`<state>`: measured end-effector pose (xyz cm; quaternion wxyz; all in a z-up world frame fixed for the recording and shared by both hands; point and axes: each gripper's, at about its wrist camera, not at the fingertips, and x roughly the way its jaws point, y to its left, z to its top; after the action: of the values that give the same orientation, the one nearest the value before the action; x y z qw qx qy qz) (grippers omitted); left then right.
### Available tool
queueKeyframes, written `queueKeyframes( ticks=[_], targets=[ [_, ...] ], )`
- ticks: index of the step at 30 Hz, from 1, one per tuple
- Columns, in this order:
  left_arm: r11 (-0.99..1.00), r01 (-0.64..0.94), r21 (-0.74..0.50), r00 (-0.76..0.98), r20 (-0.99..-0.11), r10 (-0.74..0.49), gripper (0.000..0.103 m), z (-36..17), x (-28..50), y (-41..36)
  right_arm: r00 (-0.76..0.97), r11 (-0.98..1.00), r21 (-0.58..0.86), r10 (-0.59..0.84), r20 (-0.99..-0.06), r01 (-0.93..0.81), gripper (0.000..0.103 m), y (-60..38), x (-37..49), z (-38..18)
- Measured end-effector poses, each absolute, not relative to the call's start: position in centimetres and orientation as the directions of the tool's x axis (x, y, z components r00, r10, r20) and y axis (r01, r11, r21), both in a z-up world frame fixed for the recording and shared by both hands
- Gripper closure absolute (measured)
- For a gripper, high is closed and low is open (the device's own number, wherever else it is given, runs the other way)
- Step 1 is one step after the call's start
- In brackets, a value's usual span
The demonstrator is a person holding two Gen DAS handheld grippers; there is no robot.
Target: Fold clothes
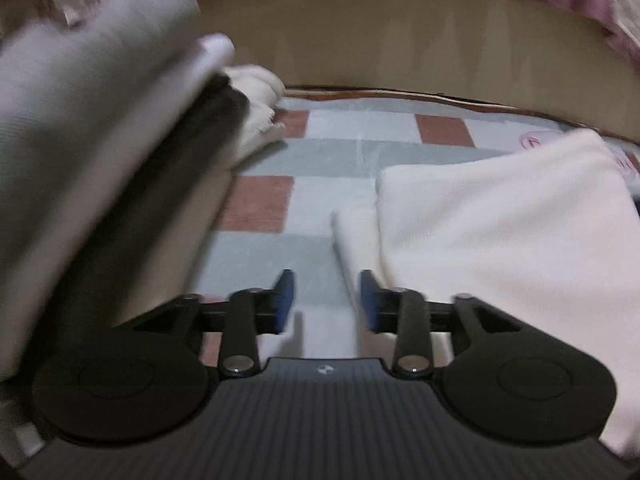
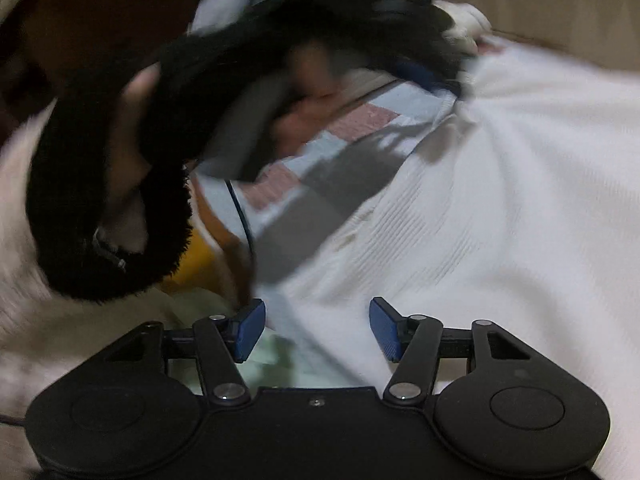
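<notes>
Left wrist: checked sheet (image 1: 320,160), perhaps a bed; both grippers' fingers spread, empty.

A blurred grey and dark fabric mass (image 1: 92,152) fills the left of the left wrist view, its shape unreadable and its lower part cut by the frame edge. The white folded garment (image 1: 516,236) runs off the right edge. In the right wrist view, a smeared black furry sleeve (image 2: 120,184) hides much of the checked bed cover (image 2: 360,120); what lies behind it cannot be made out. The white garment (image 2: 520,184) is cropped at right.
</notes>
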<state>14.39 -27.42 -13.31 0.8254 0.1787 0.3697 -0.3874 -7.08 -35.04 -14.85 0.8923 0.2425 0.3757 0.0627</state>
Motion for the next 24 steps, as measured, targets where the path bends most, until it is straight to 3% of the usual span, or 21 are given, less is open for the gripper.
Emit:
queueKeyframes(
  ticks=[1,5,9,11,13,18,20,21,22,24],
  targets=[
    [0.629,0.775,-0.062,0.379,-0.751,-0.541,0.051,-13.1,14.4,-26.6,0.72,0.85,0.522,0.32,-0.615,0.068,0.04,-35.6,-7.6,-14.5],
    [0.599,0.746,-0.292,0.202,-0.757,-0.621,0.051,-13.6,14.8,-24.8,0.805,0.848,0.482,0.12,-0.581,0.22,0.04,-41.1,-11.8,-11.1],
    [0.63,0.771,-0.093,0.302,-0.818,-0.49,0.05,-15.6,13.7,-26.4,0.757,0.826,0.34,-0.15,-0.636,0.449,0.04,-46.5,-14.7,-10.1],
    [0.648,0.762,-0.001,0.35,-0.841,-0.413,0.059,-16.6,13.5,-26.9,0.705,0.798,0.252,-0.277,-0.652,0.547,0.039,-48.0,-15.9,-10.0],
    [0.677,0.736,-0.013,0.342,-0.856,-0.388,0.064,-17.1,14.2,-26.5,0.66,0.764,0.188,-0.373,-0.652,0.618,0.038,-49.1,-17.2,-10.0],
    [0.709,0.64,-0.297,0.24,-0.799,-0.551,0.058,-15.7,16.3,-23.7,0.683,0.728,0.3,-0.305,-0.663,0.616,0.039,-50.0,-19.3,-11.6],
    [0.671,0.591,-0.448,0.165,-0.747,-0.644,0.051,-15.4,16.9,-22.7,0.703,0.726,0.349,-0.255,-0.663,0.593,0.039,-50.2,-19.4,-12.3],
    [0.652,0.563,-0.509,0.129,-0.724,-0.677,0.041,-15.4,17.2,-22.3,0.718,0.719,0.386,-0.223,-0.659,0.578,0.038,-50.4,-19.3,-12.7],
    [0.649,0.538,-0.538,0.099,-0.724,-0.683,0.033,-15.5,17.2,-22.5,0.734,0.702,0.439,-0.175,-0.657,0.561,0.038,-50.7,-19.3,-13.2],
    [0.666,0.56,-0.492,0.094,-0.762,-0.641,0.033,-16.2,16.9,-23.6,0.751,0.65,0.54,-0.071,-0.657,0.534,0.036,-51.4,-19.2,-14.6]
  ],
)
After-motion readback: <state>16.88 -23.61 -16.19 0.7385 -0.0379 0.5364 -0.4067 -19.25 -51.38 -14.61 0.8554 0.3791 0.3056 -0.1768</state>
